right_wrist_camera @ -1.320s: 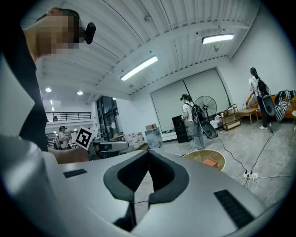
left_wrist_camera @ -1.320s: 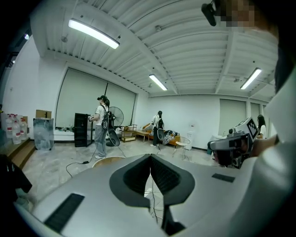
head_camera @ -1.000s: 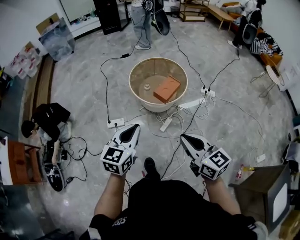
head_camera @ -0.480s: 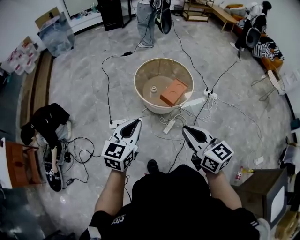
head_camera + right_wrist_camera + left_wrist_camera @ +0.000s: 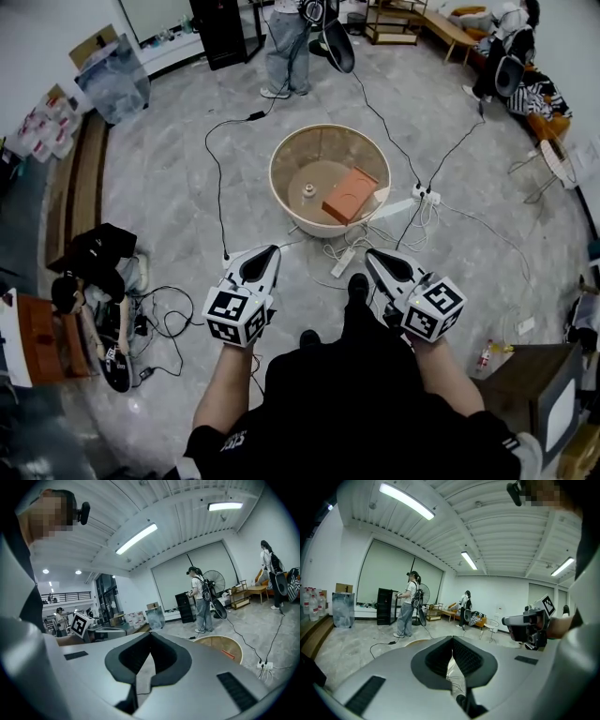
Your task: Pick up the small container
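Down on the bottom of a round beige tub sits the small container, at nine o'clock from an orange box. At six o'clock from the tub and well apart from it, the left gripper and right gripper hang over the floor, each with its jaws pressed together on nothing.

Black short-sleeved shirt, white lettering at the left sleeve hem, black shoes, left tool and right tool in pale grey shells with black-lined tips, white cube of black square markers at each tool's rear
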### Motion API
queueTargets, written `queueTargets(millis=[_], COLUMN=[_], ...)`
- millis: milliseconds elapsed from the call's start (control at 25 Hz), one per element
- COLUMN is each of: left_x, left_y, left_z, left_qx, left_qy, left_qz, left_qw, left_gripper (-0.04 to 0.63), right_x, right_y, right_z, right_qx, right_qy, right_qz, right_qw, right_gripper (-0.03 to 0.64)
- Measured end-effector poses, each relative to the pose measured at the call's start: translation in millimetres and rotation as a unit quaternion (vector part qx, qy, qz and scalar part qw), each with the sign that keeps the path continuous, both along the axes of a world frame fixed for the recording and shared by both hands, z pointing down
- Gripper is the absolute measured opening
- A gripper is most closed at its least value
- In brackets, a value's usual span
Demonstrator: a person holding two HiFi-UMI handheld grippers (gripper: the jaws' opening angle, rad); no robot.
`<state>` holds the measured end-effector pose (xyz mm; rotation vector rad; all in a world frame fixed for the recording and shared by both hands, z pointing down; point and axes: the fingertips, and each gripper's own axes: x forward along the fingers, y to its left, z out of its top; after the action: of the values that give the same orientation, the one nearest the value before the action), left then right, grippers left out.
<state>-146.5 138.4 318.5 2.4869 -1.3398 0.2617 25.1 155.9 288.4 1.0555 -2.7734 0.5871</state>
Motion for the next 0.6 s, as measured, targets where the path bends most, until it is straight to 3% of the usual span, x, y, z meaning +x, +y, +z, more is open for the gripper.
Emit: queueTargets(millis=[200, 440, 600], left_x=[24.3, 58.3, 98.8], left_y=[-46.3, -135.1, -193.6], left_z=[7.5, 9.2, -3.9], left_qx=[-0.008, -0.016, -0.001], left_qy=[-0.015, -0.018, -0.055], left_qz=[-0.009, -0.052, -0.050], left_qw=[0.9998, 0.9984, 0.9972], left_gripper=[0.017, 0.017, 0.017], right_x=[26.0, 50.2, 81.3], right_y=[-58.5, -154.8, -224.2], right_z=[13.3, 20.8, 16.4], right_qx=[-0.005, 0.002, 0.008], right_qy=[-0.009, -0.002, 0.004], right_qz=[-0.008, -0.061, -0.084], right_qw=[1.000, 0.998, 0.996], right_gripper=[0.014, 0.014, 0.014])
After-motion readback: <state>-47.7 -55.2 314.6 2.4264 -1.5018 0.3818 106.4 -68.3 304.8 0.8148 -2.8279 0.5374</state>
